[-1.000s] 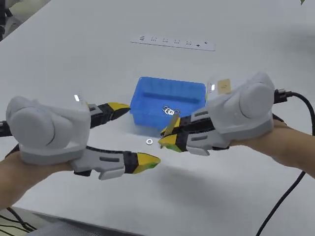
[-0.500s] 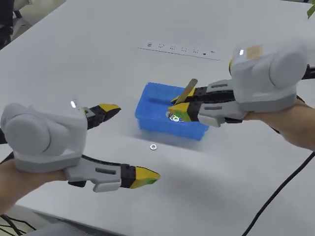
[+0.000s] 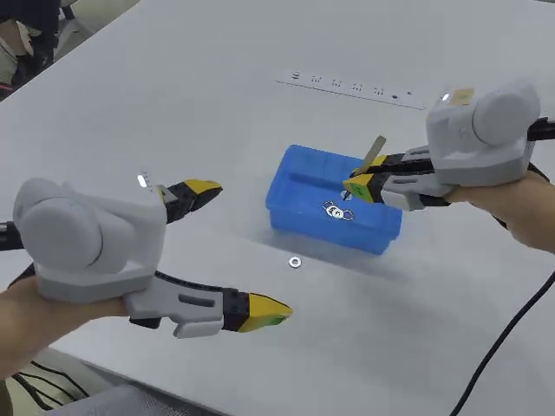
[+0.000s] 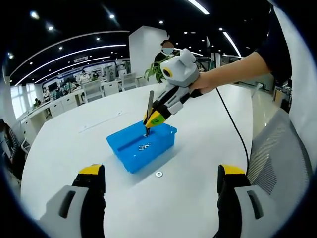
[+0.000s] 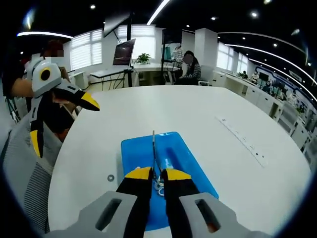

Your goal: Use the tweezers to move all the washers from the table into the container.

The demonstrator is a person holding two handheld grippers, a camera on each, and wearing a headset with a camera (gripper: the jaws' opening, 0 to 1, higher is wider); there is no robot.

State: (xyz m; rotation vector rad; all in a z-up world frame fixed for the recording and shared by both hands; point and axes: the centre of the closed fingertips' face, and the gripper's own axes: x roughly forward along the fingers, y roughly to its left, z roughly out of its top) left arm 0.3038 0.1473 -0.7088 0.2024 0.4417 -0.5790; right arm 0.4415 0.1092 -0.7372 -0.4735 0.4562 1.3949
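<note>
A blue container stands mid-table with several washers lying in it. One washer lies on the white table just in front of it. My right gripper hovers over the container's right half, shut on the tweezers. Their tips point down into the container; whether they hold a washer I cannot tell. My left gripper is open and holds nothing, to the left of the loose washer. The right gripper view looks down the tweezers into the container.
A white power strip lies on the table behind the container. A black cable trails from the right gripper across the near right of the table. The table's front edge is close under my left gripper. People sit at desks far behind.
My right gripper has carried the tweezers from beside the loose washer up over the container and to its right half. The left gripper has stayed open in place.
</note>
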